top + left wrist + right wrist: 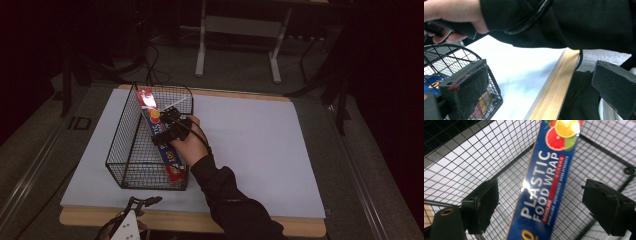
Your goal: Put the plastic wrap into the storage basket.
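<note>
White tabletop is carrying a wire basket, where the wrap box is leaning along the right wall. Right gripper is hovering released above it; left gripper is waiting open at the table's near edge. Light, stiff, glossy cardboard is probably asking for a mid-length pinch across its narrow sides.

Right claw spread wide, left claw open and level.

Open jaws frame a wire basket corner and table edge.

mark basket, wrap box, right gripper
basket (pixel 116 150), high view, left wire wall.
wrap box (pixel 541 187), right gripper view, blue printed face.
right gripper (pixel 540 206), right gripper view, midway between its open jaws.
</note>
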Motion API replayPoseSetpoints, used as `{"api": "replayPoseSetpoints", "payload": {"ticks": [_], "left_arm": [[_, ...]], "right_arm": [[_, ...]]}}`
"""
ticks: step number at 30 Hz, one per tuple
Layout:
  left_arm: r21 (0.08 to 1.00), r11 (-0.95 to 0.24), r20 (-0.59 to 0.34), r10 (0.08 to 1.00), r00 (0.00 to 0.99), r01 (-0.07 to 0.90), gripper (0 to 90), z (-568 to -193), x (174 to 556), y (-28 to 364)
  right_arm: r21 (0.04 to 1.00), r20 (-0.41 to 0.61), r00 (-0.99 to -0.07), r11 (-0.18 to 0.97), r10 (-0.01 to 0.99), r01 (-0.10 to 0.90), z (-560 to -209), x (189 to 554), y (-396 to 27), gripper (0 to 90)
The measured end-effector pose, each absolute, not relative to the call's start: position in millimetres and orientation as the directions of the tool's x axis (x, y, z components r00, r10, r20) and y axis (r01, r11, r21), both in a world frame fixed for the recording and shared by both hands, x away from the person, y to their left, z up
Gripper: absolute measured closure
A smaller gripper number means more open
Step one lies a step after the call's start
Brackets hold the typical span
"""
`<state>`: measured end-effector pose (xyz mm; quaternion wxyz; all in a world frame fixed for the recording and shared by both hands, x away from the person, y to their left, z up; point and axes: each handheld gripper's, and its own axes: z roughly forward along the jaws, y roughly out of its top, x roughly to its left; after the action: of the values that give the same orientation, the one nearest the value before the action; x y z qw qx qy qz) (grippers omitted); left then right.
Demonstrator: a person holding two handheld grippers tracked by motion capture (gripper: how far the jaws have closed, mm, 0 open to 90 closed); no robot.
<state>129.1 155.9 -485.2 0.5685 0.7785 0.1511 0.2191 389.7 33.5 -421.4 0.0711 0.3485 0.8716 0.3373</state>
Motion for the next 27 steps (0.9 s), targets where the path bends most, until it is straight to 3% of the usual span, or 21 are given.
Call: {"api": "replayPoseSetpoints", "payload": {"ticks": [27], "left_arm": [[0.95,-0.313,0.161,0.487,0.858,0.0,1.3,-486.6,131.1,154.2]], "right_arm": [[0.715,0.137,-0.746,0.456,0.652,0.53,-415.4,355.1,-80.6,13.3]]}}
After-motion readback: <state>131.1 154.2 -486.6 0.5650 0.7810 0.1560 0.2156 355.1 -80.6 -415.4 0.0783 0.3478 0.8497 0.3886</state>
